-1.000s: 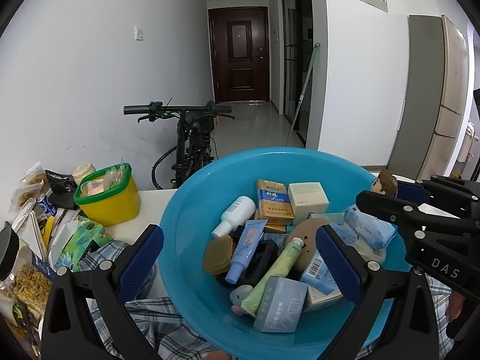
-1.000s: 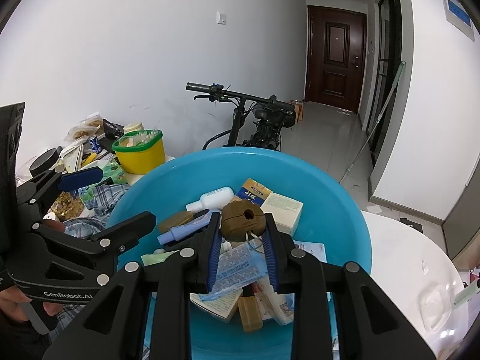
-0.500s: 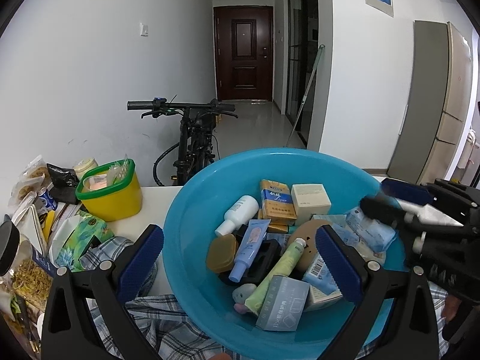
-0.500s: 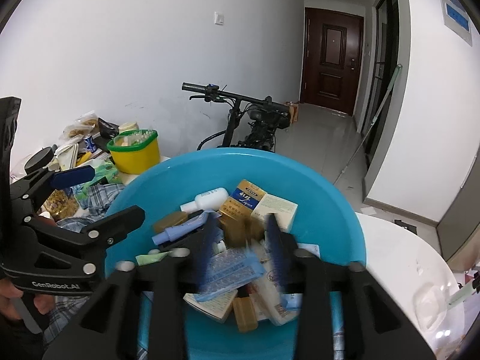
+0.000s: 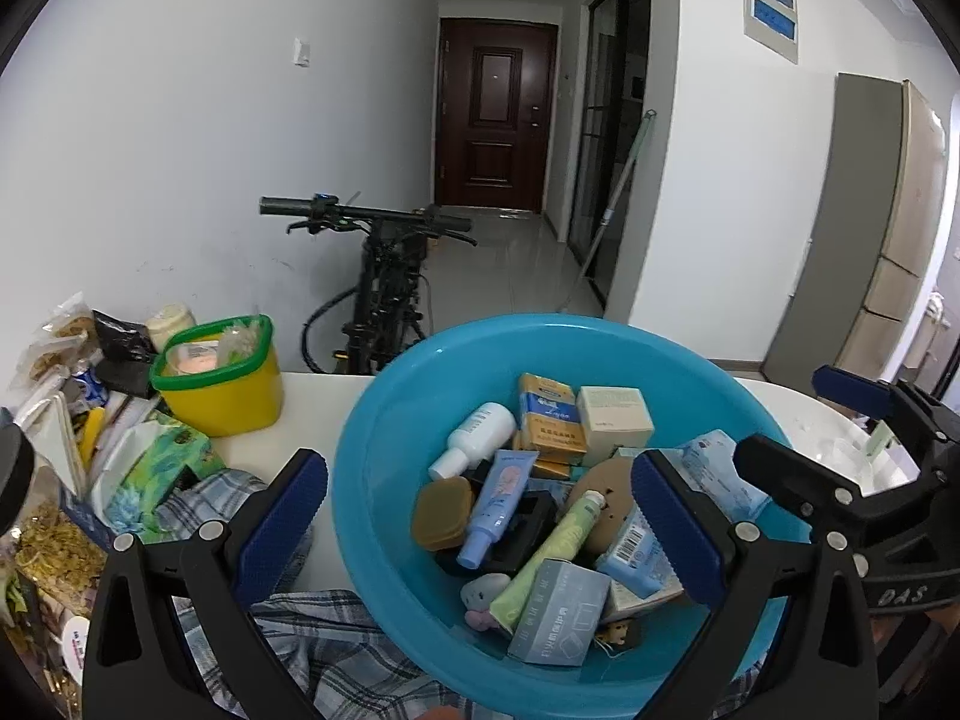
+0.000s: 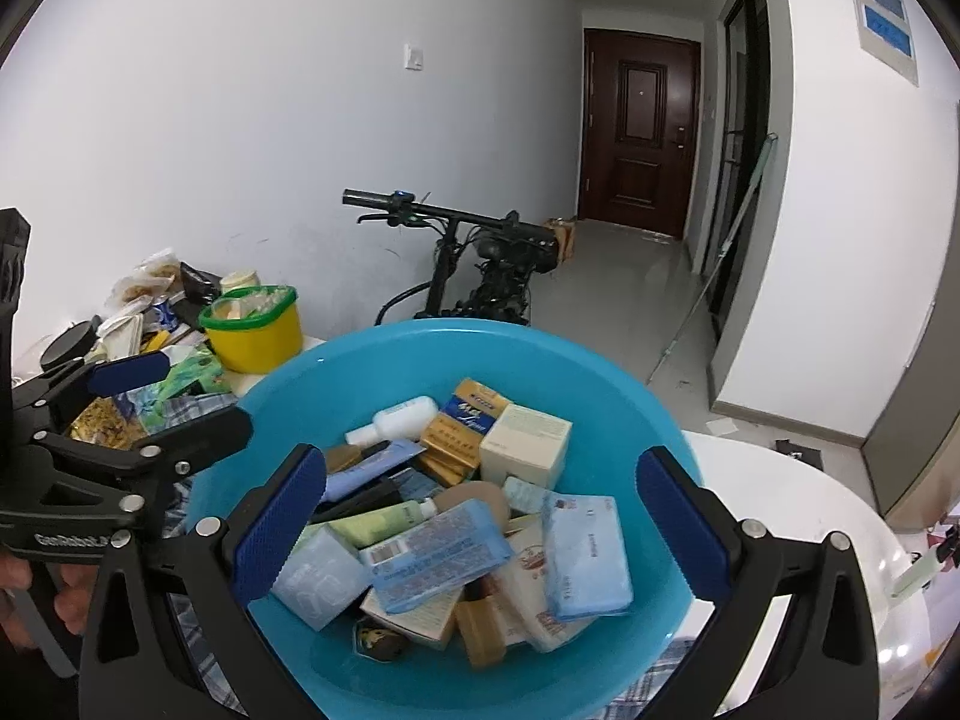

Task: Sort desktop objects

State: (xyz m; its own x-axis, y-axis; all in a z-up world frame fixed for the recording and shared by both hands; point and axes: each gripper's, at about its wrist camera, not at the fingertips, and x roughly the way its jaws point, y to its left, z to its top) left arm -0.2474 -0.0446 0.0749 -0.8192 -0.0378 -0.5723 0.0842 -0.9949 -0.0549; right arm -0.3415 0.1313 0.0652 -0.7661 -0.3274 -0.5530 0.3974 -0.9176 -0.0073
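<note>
Both the left gripper (image 5: 480,534) and right gripper (image 6: 480,528) hang spread and empty above the blue basin (image 6: 288,384), whose jumbled toiletries lie directly ahead; the green tube (image 5: 549,552) runs diagonally toward the basin's centre, nearer the left gripper.

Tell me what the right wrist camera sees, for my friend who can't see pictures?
A big blue basin sits full of small boxes, tubes and a white bottle, with the open right gripper over it holding nothing. The left gripper, a yellow tub and a bicycle are behind.
</note>
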